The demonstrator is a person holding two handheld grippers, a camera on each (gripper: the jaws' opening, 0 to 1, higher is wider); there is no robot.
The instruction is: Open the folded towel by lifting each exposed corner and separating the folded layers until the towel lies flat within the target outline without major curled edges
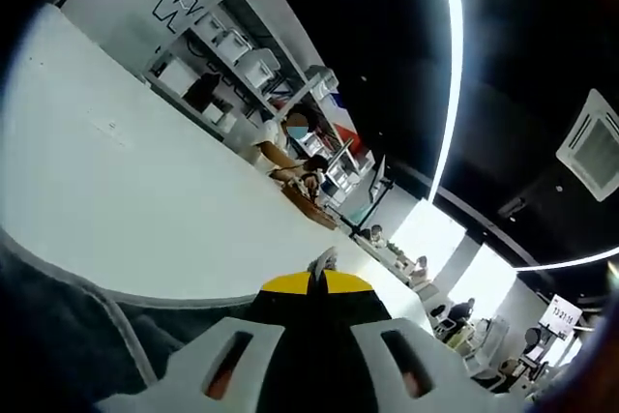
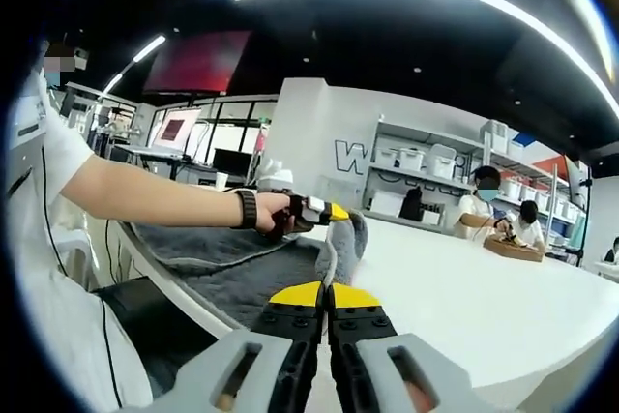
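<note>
The grey towel (image 2: 227, 263) lies along the near edge of the white table (image 2: 464, 287), with one end bunched up and lifted (image 2: 354, 235). My right gripper (image 2: 325, 294) is shut, and a thin edge of the towel rises from its yellow tips. The left gripper (image 2: 336, 212), held in a person's hand, is shut on the raised bunch just above it. In the left gripper view, a small grey towel corner (image 1: 323, 260) pokes from the shut yellow tips of the left gripper (image 1: 315, 283), and more towel (image 1: 58, 316) spreads at lower left.
The white table (image 1: 145, 191) stretches far ahead. A person's arm (image 2: 145, 195) and white shirt are at my left. Two people sit at the table's far end with a wooden tray (image 2: 515, 249). Shelves with white boxes (image 2: 416, 157) line the back wall.
</note>
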